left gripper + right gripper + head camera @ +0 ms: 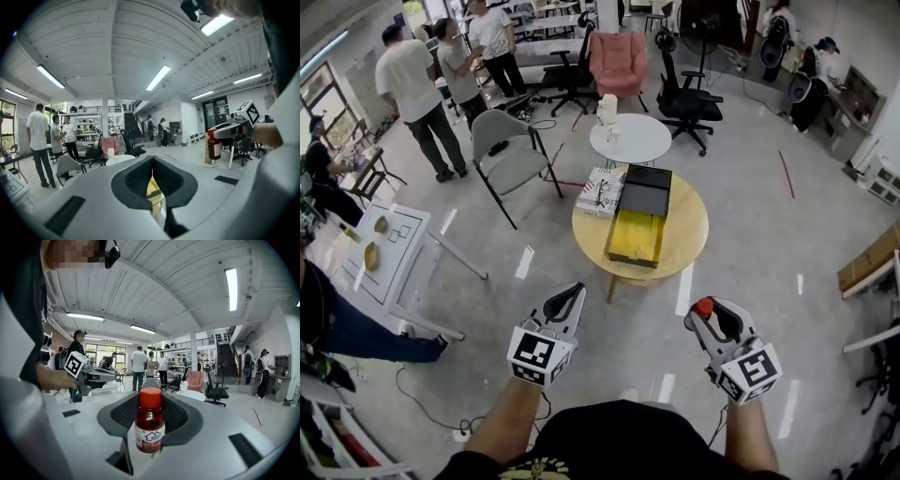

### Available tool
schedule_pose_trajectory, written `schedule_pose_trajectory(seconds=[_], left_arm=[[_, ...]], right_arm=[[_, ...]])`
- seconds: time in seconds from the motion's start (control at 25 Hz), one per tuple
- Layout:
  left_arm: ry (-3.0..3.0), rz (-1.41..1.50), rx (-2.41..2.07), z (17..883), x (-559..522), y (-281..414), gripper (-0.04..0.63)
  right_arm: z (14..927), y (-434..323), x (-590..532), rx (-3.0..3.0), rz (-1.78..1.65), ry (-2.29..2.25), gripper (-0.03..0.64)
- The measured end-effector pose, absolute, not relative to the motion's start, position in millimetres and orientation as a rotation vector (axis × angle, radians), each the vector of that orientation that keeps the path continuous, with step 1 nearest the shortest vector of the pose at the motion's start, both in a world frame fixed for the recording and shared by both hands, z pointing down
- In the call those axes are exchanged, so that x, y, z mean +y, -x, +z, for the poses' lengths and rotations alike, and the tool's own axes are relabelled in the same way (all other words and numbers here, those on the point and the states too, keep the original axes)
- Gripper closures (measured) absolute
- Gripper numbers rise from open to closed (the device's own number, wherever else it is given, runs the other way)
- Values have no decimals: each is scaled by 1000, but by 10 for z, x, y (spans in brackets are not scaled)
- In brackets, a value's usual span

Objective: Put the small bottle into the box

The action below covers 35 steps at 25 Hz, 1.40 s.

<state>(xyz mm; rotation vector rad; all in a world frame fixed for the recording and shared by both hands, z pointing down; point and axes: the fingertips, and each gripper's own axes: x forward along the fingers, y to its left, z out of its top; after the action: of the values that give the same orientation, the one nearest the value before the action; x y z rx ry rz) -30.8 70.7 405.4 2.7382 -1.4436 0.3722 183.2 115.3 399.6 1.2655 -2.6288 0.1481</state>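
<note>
A small dark red bottle (pixel 150 425) with a red cap and a white label stands upright between the jaws of my right gripper (pixel 151 414), which is shut on it. In the head view the bottle's red cap (pixel 703 307) shows at the tip of the right gripper (pixel 712 319), low right, well short of the table. The box (pixel 638 226), long, with a yellow open half and a black half, lies on the round wooden table (pixel 684 234). My left gripper (pixel 568 302) is held low left, shut and empty, jaws touching (pixel 151 183).
A printed book (pixel 601 191) lies on the wooden table left of the box. A small white round table (pixel 636 141) stands behind, with a grey chair (pixel 506 150) to its left. A white stand (pixel 394 248) is at left. Several people stand at the far left.
</note>
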Motion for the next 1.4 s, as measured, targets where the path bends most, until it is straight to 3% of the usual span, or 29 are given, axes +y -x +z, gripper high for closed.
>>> schedule_pose_trajectory(seconds=[0.4, 1.4], left_arm=[[-2733, 371, -1441, 4119, 756, 389, 577], [-2783, 440, -1349, 4224, -309, 620, 577]], right_arm=[[3964, -1618, 1044, -2668, 132, -1259, 463], [4004, -1340, 139, -2638, 179, -1371, 463]])
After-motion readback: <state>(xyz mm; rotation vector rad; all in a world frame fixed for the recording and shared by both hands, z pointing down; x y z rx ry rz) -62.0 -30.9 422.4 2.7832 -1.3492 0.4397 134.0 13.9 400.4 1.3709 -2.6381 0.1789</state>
